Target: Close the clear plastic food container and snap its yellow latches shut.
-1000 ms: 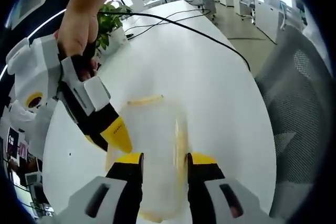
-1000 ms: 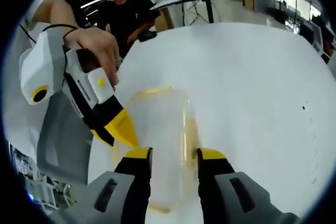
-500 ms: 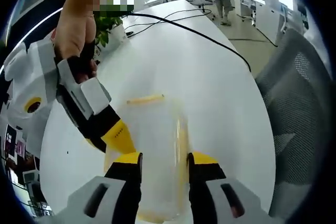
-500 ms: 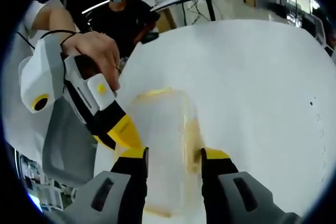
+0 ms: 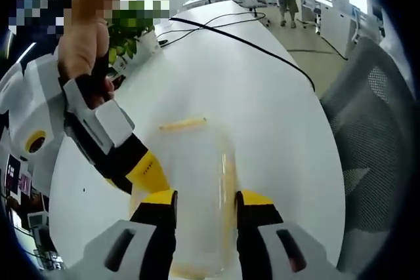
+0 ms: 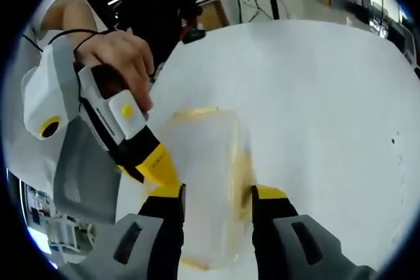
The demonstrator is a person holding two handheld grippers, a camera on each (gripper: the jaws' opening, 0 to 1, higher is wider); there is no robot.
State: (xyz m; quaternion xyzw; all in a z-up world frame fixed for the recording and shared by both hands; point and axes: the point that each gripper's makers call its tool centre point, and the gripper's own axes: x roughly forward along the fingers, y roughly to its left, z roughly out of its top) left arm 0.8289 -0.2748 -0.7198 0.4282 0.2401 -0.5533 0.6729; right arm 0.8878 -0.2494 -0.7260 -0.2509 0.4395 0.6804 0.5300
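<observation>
in the left gripper view, the right gripper (image 5: 147, 174) reaches in from the left, its yellow tip touching the near left edge of the clear plastic food container (image 5: 193, 195); whether its fingers are spread or pressed together cannot be told. the container sits lid-on in the middle of a white table (image 5: 262, 103), with one yellow latch (image 5: 182, 124) along its far edge and another down its right side. the left gripper (image 5: 205, 196) stands over the container's near end, fingers spread with the box between them, not visibly squeezing it. a potted plant (image 5: 131, 31) and a black cable (image 5: 249, 42) lie well beyond, a mesh chair (image 5: 374, 142) at right. in the right gripper view, the right gripper (image 6: 216, 195) likewise straddles the box with fingers apart. the container looks light, thin-walled and slick, likely to slide under a push; best braced at one edge while a latch is pressed at its middle.
</observation>
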